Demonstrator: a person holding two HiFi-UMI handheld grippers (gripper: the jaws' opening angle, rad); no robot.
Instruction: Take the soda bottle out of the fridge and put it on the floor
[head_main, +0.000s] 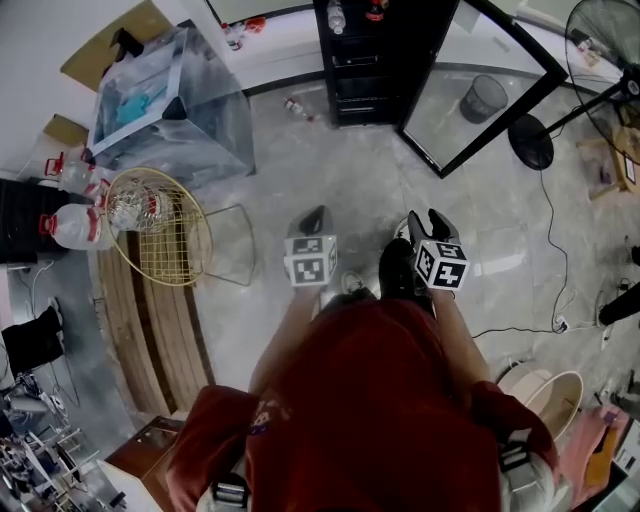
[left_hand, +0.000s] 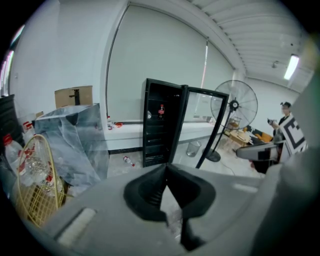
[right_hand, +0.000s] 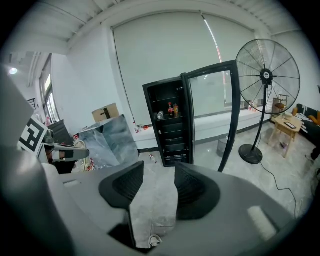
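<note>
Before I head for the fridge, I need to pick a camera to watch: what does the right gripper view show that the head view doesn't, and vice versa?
Only the right gripper view shows the white blind behind the fridge and the ceiling. Only the head view shows the person's red top and the wooden planks. Both show the open black fridge, its glass door and a bottle lying on the floor.
</note>
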